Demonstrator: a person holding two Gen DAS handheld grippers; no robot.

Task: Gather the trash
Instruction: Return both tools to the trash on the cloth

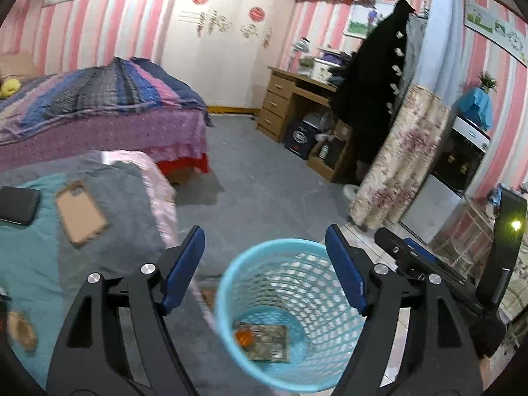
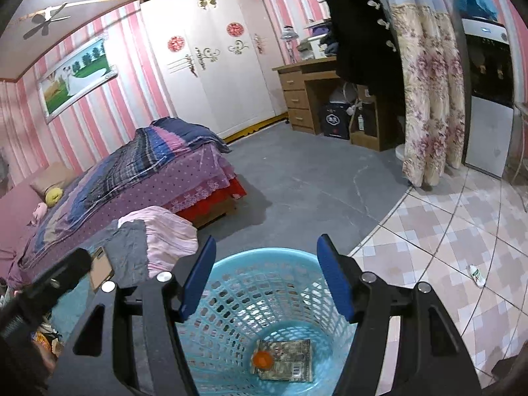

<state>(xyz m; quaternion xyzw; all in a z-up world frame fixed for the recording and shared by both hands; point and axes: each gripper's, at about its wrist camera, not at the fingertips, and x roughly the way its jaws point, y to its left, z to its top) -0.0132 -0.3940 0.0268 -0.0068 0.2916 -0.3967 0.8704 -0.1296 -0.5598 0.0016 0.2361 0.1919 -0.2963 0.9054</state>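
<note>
A light blue mesh basket (image 1: 227,283) (image 2: 227,264) stands on the floor right below both grippers. At its bottom lie a flat printed wrapper (image 1: 272,343) (image 2: 290,359) and a small orange round thing (image 1: 245,336) (image 2: 262,359). My left gripper (image 1: 264,231) hangs open over the basket's mouth, nothing between its blue pads. My right gripper (image 2: 266,239) is open above the same basket, also with nothing in it. A small white piece of litter (image 2: 477,275) lies on the tiled floor to the right.
To the left, a surface covered in teal and grey cloth (image 1: 39,264) holds a brown phone case (image 1: 81,213) and a black phone (image 1: 18,204). A bed (image 2: 148,178), a wooden desk (image 2: 307,99), a floral curtain (image 2: 429,99) and a water dispenser (image 2: 488,99) ring the grey floor.
</note>
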